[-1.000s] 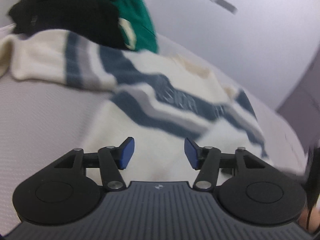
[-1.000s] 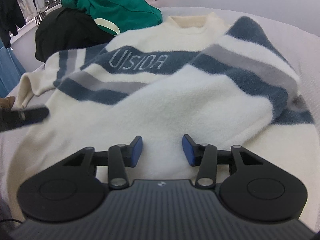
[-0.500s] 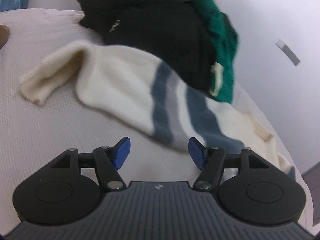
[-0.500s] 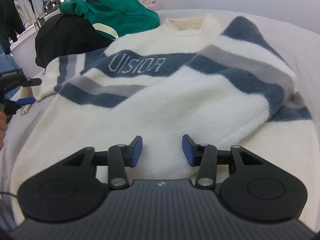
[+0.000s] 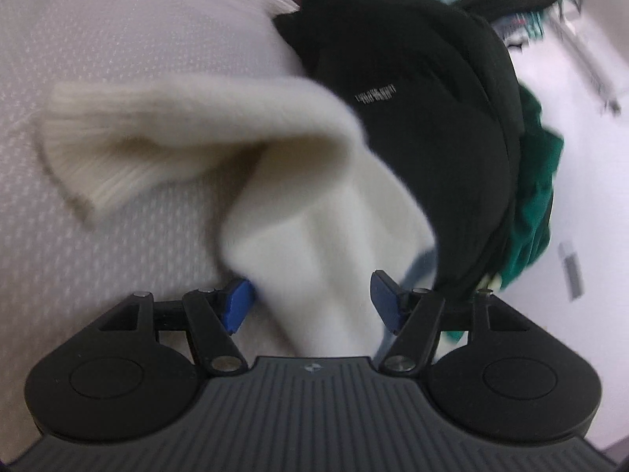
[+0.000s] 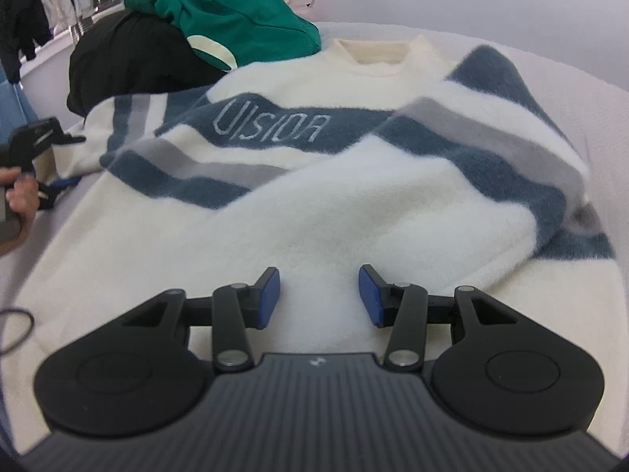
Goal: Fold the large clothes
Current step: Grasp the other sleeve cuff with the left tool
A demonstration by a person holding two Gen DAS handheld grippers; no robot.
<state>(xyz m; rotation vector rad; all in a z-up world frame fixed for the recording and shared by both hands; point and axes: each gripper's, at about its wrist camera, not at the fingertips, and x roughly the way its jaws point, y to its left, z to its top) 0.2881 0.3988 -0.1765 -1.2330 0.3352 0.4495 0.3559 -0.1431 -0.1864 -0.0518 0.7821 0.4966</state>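
A cream sweater (image 6: 298,212) with blue and grey stripes lies flat on the bed, one sleeve folded across its front. Its other sleeve (image 5: 314,236) runs out sideways to a ribbed cuff (image 5: 106,181). My left gripper (image 5: 312,305) is open, and this sleeve lies between its blue pads (image 5: 240,305) without being pinched. In the right wrist view the left gripper (image 6: 39,137) shows at the left edge, held by a hand (image 6: 15,196). My right gripper (image 6: 319,295) is open and hangs just over the sweater's lower front, holding nothing.
A black garment (image 5: 412,137) and a green one (image 6: 243,27) are piled against the sweater's shoulder, the black one partly over the sleeve. The textured pale bed cover (image 5: 98,39) spreads to the left. Hanging clothes (image 6: 47,0) line the back, and a cable (image 6: 15,326) lies at the near left.
My left gripper has swept along the sweater to the outstretched sleeve, rolled and dropped closer, so the sleeve now lies between its pads. The right gripper has stayed in place.
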